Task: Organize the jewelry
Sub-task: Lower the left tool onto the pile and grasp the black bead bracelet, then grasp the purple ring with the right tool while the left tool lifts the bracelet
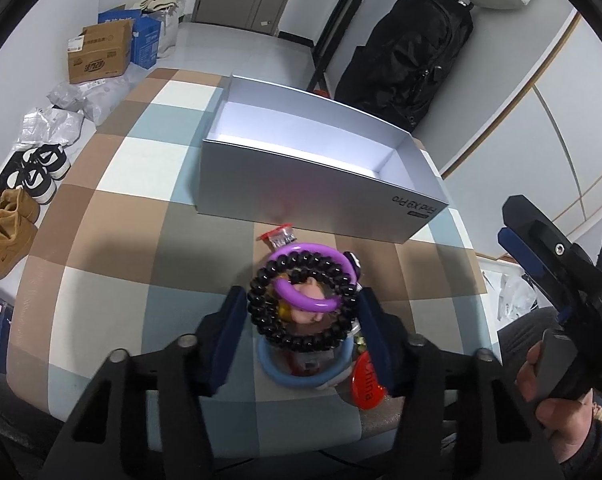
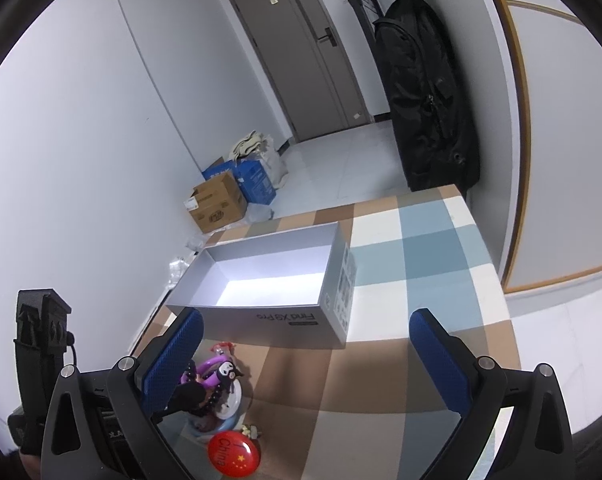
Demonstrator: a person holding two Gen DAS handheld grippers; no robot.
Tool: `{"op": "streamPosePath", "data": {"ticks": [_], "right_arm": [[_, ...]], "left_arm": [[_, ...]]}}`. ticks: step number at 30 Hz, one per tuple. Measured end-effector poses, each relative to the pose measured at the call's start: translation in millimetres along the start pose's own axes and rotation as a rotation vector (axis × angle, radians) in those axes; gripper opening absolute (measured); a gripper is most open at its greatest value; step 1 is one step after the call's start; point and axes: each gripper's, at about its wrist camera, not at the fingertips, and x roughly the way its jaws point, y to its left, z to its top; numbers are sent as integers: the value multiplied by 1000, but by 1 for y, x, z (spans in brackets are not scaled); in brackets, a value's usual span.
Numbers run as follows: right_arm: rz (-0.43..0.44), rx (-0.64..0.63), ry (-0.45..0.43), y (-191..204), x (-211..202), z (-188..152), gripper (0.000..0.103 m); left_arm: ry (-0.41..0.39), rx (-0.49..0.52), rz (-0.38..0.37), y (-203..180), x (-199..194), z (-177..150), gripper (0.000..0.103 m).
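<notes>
A pile of jewelry lies on the checked tablecloth: a black bead bracelet (image 1: 301, 300), a purple ring bangle (image 1: 309, 276), a blue ring (image 1: 301, 372), a red "China" badge (image 1: 367, 386) and a small red-capped packet (image 1: 279, 236). My left gripper (image 1: 301, 316) is over the pile with its fingers close on either side of the black bead bracelet. The pile also shows in the right wrist view (image 2: 217, 392), with the badge (image 2: 232, 454). My right gripper (image 2: 305, 364) is open and empty, right of the pile. An open empty silver box (image 1: 321, 184) stands just beyond.
The box also shows in the right wrist view (image 2: 269, 320). The table's edges (image 1: 41, 280) drop to the floor, where shoes (image 1: 9, 224) and cardboard boxes (image 1: 101, 56) lie at the left. A black backpack (image 1: 409, 52) hangs behind the table.
</notes>
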Motion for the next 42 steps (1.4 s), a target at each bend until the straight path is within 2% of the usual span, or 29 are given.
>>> {"op": "streamPosePath", "data": {"ticks": [13,21,24,29,32,42], "right_arm": [[-1,6,9,1,0,-1,103],[-19,-12,36,2,3,-6,103],[8,-10,83,6,9,-8,103],[97,-22,170,18,20,-11,103],[136,-44,246,32,33,-14,103],[159,-118,357,71,70,-26,102]], "left_arm": [[17,-98,-64,16,-2,7,42],[-42,-159,-128,26,-18,17,42],[-81,-191,-145,34,-27,22,42],[-157,-221,-116,47,-43,30,42],[-165,-242,-112,55,-43,32,42],[-174,-266,-160,68,-49,36,42]]}}
